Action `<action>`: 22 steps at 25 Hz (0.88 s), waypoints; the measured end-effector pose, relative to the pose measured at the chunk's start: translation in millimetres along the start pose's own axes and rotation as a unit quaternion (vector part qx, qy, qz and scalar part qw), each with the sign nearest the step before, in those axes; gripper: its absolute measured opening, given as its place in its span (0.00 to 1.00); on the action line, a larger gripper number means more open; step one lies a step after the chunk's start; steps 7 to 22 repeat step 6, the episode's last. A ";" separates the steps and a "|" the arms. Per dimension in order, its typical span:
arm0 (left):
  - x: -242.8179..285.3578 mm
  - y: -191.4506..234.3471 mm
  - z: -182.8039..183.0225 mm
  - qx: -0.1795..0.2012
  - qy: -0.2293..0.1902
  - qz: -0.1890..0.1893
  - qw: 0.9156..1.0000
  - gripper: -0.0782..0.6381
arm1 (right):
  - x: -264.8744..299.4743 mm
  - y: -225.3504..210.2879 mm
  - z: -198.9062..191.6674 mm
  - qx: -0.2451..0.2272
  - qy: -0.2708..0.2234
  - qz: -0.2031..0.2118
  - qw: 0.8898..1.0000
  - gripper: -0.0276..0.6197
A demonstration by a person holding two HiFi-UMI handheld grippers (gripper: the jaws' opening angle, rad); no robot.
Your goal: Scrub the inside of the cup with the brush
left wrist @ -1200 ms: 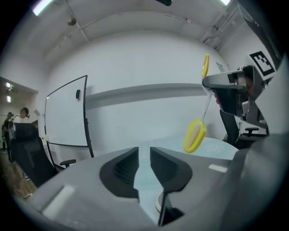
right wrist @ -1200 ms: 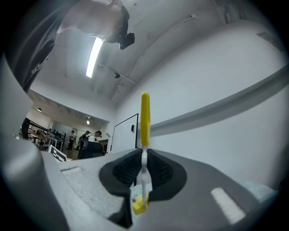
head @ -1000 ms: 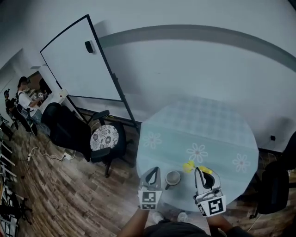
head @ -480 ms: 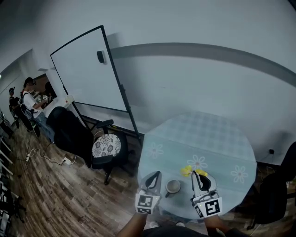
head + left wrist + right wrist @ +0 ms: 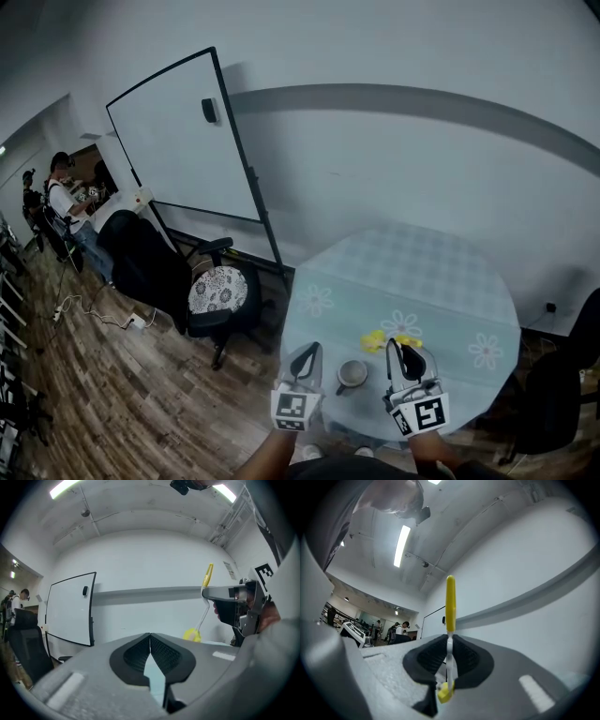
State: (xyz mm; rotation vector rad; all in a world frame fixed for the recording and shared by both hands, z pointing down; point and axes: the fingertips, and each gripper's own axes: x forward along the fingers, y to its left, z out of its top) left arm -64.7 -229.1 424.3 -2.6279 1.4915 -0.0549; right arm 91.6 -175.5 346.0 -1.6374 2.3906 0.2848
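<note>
The cup [image 5: 352,374] stands upright on the table [image 5: 422,272] near its front edge, between the two grippers and touched by neither. The right gripper [image 5: 450,644] has its fingers [image 5: 429,658] clamped on the brush [image 5: 450,599] stem, handle up and head low near the cup, apparently staged for insertion. The left gripper [image 5: 150,637] has its fingers [image 5: 136,656] together and empty; it is likely needed to steady the cup.

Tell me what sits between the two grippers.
The cup stands between the left gripper and the right gripper, seen in the head view.
</note>
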 end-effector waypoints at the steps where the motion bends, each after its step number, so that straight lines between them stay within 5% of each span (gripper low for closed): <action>1: -1.6 2.0 0.1 -0.001 0.000 0.002 1.000 0.12 | 0.9 2.4 0.9 0.000 -0.002 0.002 1.000 0.10; 22: -9.7 9.1 5.9 -0.004 -0.001 0.014 1.000 0.12 | 0.2 7.9 6.5 0.002 -0.005 0.003 1.000 0.10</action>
